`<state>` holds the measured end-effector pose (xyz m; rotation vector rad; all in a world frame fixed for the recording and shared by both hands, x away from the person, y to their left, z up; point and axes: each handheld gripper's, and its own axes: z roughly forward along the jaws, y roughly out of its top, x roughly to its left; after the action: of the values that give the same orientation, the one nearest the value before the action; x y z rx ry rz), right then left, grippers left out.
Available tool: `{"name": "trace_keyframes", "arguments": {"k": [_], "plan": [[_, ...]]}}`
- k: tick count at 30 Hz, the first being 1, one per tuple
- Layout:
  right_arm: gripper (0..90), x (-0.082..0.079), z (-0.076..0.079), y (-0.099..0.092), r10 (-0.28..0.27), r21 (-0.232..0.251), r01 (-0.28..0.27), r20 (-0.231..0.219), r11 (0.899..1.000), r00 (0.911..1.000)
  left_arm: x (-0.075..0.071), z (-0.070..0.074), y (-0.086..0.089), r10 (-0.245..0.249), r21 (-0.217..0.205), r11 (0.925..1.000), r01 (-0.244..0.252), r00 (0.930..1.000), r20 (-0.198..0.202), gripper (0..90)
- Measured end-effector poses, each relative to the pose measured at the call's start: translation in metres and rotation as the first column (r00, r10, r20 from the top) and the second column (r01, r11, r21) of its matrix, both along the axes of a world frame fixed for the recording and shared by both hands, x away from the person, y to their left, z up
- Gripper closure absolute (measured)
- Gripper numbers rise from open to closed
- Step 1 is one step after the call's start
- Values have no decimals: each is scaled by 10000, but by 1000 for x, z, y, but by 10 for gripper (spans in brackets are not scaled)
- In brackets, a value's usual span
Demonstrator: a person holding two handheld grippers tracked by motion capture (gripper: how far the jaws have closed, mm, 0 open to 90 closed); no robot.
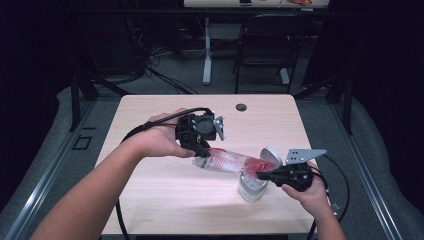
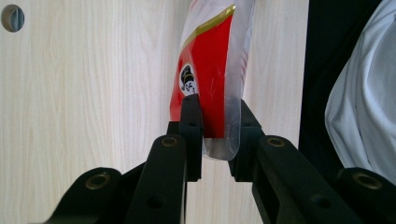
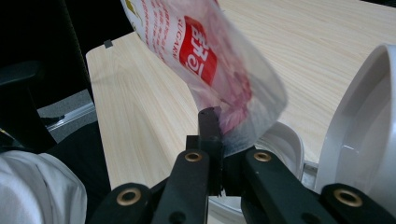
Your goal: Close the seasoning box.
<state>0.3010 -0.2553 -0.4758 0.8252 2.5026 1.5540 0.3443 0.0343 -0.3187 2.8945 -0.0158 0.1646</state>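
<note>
A clear plastic bag [image 1: 231, 162] with red print hangs stretched between my two grippers, tilted down toward the right. My left gripper [image 1: 202, 153] is shut on its higher end; in the left gripper view the jaws [image 2: 215, 126] pinch the bag [image 2: 210, 74] at its sealed edge. My right gripper [image 1: 263, 174] is shut on the lower end. In the right gripper view the bag [image 3: 219, 70] is pinched by that gripper [image 3: 220, 135], with its end over a clear container [image 3: 286, 140]. The container [image 1: 251, 190] stands on the table with its grey lid [image 1: 272, 154] flipped up.
The light wooden table [image 1: 165, 195] has a round cable hole [image 1: 241, 107] near its far edge. A black chair [image 1: 265, 45] and a desk leg [image 1: 207, 50] stand beyond the table. Cables trail from both grippers.
</note>
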Motion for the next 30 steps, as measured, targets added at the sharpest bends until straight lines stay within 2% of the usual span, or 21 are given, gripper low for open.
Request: {"name": "trace_keyframes", "arguments": {"k": [16,30], "plan": [[900,0,-1,0,-23,-58,23,-11,10000,10000,-1,1,-1,-67,-2,10000,67,10000,-15,803],[900,0,-1,-1,-41,5,41,-40,10000,10000,-1,1,-2,-134,-5,9999,134,9997,201,822]]}}
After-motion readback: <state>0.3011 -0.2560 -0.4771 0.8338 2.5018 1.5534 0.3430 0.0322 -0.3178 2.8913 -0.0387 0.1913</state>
